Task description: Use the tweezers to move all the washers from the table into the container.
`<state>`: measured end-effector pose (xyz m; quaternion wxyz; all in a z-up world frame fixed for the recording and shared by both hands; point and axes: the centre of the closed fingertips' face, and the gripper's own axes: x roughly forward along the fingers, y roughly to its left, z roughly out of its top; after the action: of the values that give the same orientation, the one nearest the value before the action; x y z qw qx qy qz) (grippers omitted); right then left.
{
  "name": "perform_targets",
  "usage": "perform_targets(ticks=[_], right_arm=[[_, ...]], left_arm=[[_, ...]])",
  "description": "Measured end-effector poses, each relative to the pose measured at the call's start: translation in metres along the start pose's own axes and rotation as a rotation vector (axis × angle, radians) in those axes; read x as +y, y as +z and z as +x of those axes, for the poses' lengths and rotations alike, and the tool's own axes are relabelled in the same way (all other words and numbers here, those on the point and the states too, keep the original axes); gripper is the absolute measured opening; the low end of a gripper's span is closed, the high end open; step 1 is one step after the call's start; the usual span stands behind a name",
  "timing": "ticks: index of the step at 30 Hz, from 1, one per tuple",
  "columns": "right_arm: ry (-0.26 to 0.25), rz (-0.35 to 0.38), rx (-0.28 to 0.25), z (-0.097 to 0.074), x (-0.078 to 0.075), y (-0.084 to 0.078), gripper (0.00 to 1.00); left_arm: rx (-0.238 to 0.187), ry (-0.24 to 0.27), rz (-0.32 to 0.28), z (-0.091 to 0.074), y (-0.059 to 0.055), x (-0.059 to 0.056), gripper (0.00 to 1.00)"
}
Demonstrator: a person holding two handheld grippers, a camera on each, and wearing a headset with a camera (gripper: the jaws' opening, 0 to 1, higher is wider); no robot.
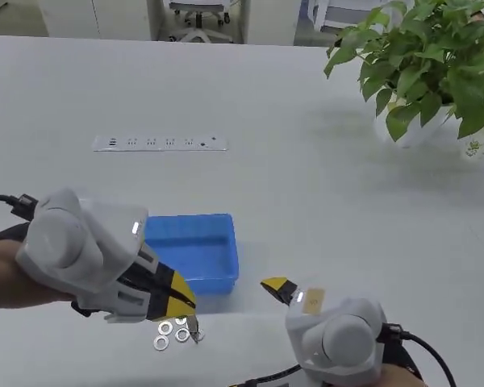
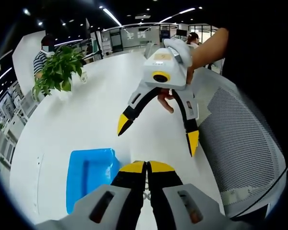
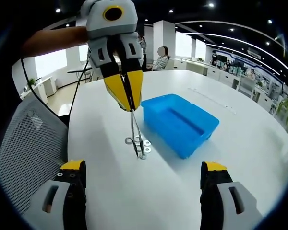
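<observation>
Currently left gripper (image 3: 130, 105) clamps tweezers (image 3: 136, 132), tips among washers (image 3: 145, 143) beside container (image 3: 180, 122).

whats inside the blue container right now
The visible floor of the blue container is bare. Its near wall hides a strip of it. The washers lie outside, on the table.

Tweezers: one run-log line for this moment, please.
left gripper shut on tweezers | tips down among washers | washers on table beside blue container | right gripper open, holding nothing
</observation>
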<state>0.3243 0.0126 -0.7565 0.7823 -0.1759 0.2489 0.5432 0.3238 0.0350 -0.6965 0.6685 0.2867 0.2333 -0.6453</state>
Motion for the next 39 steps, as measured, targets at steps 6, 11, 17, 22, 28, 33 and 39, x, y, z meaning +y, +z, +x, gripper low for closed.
perform_targets(ticks=[6,11,17,22,28,33,39], right_arm=[[0.022,-0.008,-0.004,0.003,0.001,0.002,0.96],[0.053,-0.022,-0.021,0.007,0.005,0.007,0.87],[0.082,-0.062,-0.019,0.015,0.006,0.010,0.76],[0.107,-0.113,-0.016,0.022,0.006,0.013,0.66],[0.149,-0.209,0.016,0.031,0.010,0.011,0.48],[0.173,-0.293,0.039,0.040,0.015,0.011,0.31],[0.196,-0.304,0.056,0.050,0.016,0.011,0.24]], left_arm=[[0.001,-0.009,0.008,0.000,0.000,0.000,0.05],[0.000,-0.011,0.009,0.001,0.000,0.000,0.05],[-0.002,-0.003,-0.001,0.001,-0.001,0.001,0.05],[-0.009,0.005,-0.015,0.000,-0.002,0.002,0.05],[-0.011,0.018,-0.024,0.000,-0.004,0.004,0.05],[-0.019,0.018,-0.034,0.000,-0.004,0.003,0.05],[-0.018,0.019,-0.038,-0.001,-0.005,0.003,0.05]])
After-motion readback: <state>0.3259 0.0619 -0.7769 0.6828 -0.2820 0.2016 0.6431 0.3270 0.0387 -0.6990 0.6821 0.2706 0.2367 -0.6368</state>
